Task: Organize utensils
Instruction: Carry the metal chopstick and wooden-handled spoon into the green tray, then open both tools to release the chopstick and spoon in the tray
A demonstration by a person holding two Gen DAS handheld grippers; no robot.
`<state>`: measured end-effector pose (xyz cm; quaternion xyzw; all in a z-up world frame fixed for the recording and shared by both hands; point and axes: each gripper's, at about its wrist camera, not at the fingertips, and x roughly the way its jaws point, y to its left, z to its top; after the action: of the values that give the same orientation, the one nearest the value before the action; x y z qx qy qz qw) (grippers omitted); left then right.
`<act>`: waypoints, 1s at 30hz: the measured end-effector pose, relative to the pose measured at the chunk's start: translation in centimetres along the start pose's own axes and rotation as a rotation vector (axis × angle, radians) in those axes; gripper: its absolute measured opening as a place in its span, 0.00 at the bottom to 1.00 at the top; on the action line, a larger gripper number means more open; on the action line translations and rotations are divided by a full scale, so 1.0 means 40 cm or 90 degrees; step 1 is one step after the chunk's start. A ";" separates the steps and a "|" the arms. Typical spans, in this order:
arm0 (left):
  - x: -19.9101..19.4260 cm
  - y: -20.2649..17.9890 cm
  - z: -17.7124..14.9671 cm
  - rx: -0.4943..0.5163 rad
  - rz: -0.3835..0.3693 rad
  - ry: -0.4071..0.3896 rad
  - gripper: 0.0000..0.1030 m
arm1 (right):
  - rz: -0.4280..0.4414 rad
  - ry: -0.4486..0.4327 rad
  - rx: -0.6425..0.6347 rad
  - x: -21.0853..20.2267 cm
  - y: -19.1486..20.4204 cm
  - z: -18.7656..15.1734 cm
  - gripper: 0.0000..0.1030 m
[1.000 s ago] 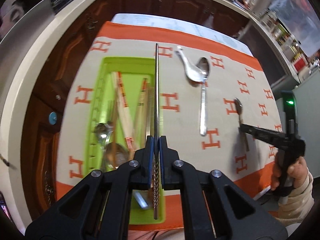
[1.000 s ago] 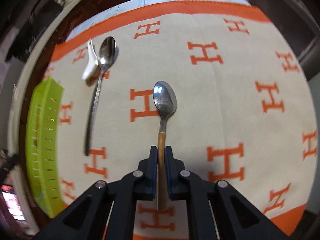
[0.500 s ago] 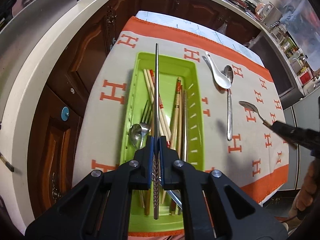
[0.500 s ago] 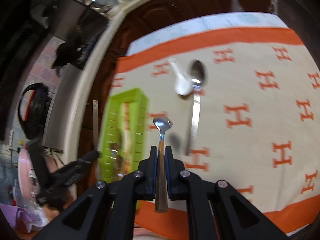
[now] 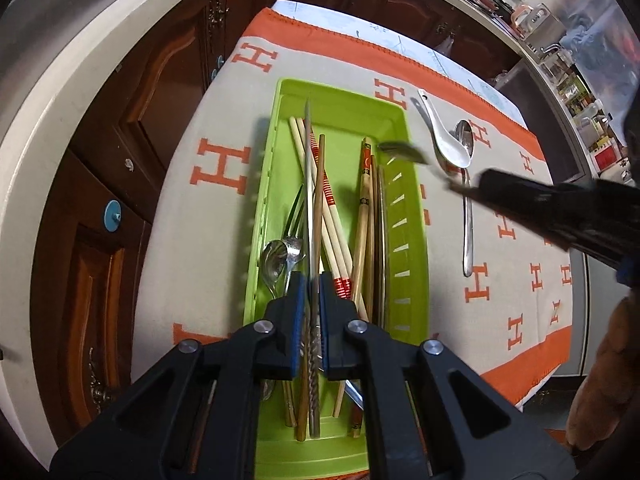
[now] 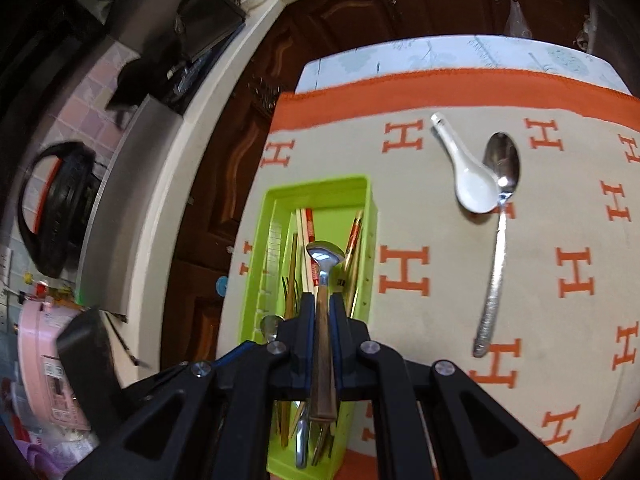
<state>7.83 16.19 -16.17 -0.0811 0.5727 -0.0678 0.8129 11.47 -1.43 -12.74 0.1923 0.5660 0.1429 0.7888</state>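
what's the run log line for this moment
left gripper: shut on metal chopstick | right gripper: shut on wooden-handled spoon | both over green tray | white spoon, long metal spoon: on cloth

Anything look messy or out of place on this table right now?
Two spoons lie outside the green tray: a white soup spoon and a long metal spoon on the cloth, bowls touching. Inside the tray, chopsticks cross untidily.
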 end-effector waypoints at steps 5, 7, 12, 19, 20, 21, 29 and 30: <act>-0.023 0.002 0.002 -0.002 0.015 -0.011 0.20 | 0.022 0.076 -0.015 0.060 0.026 -0.028 0.08; -0.041 0.006 0.003 -0.005 0.023 -0.026 0.39 | 0.025 0.090 -0.034 0.065 0.038 -0.042 0.08; -0.089 0.025 0.007 -0.026 0.030 -0.062 0.47 | 0.028 0.102 -0.054 0.059 0.045 -0.065 0.08; -0.107 0.034 -0.001 -0.033 0.026 -0.064 0.47 | 0.022 0.109 -0.067 0.041 0.031 -0.088 0.08; -0.108 0.031 -0.003 -0.030 0.028 -0.063 0.47 | 0.020 0.107 -0.069 0.037 0.028 -0.089 0.08; -0.110 0.028 -0.005 -0.027 0.030 -0.064 0.47 | 0.018 0.106 -0.071 0.033 0.025 -0.091 0.08; -0.123 0.003 -0.016 -0.012 0.038 -0.067 0.47 | 0.013 0.100 -0.065 0.009 -0.011 -0.110 0.08; -0.125 -0.003 -0.017 -0.009 0.039 -0.066 0.47 | 0.013 0.098 -0.063 0.006 -0.017 -0.111 0.08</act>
<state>5.50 17.07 -11.77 -0.0725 0.5324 -0.0344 0.8427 7.32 -1.31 -14.52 0.1474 0.6153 0.1932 0.7499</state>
